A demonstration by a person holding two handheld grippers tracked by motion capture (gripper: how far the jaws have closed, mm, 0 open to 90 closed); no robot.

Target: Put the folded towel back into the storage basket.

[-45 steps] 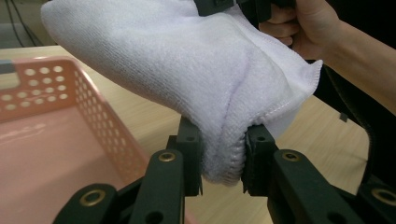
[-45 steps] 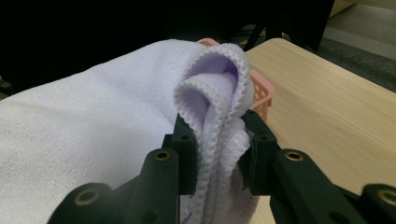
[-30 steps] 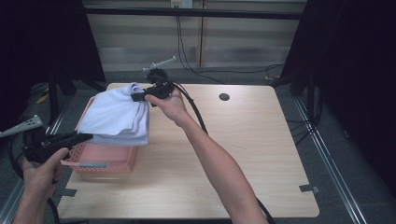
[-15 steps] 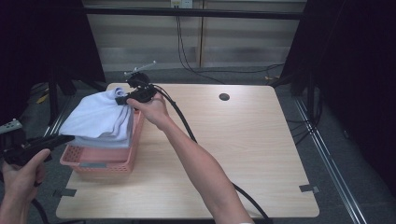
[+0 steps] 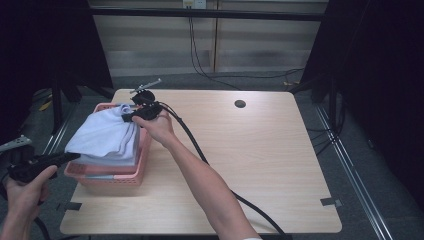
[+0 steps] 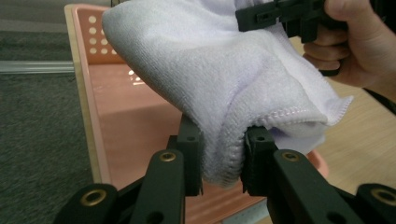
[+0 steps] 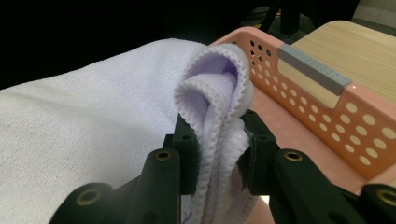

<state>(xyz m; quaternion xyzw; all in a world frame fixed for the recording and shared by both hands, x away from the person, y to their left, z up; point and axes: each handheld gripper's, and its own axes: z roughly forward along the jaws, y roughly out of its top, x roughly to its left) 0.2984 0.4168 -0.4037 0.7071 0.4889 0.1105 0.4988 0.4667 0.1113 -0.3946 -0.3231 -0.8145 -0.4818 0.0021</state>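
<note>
You've got the folded pale-lilac terry towel (image 5: 107, 137) pinched by both the left gripper (image 6: 222, 161) and right gripper (image 7: 219, 149), hovering over the pink perforated plastic basket (image 5: 112, 181). Next I'd lower it in flat, then let go.

A light wooden table (image 5: 260, 165) stands on grey floor (image 5: 220, 82) before dark curtains (image 5: 380, 60).

Table (image 5: 260, 165): light wood top, round hole (image 5: 240, 104) near far edge. Tape marks (image 5: 331, 202) at near corners. Cables (image 5: 200, 60) on grey floor beyond.
</note>
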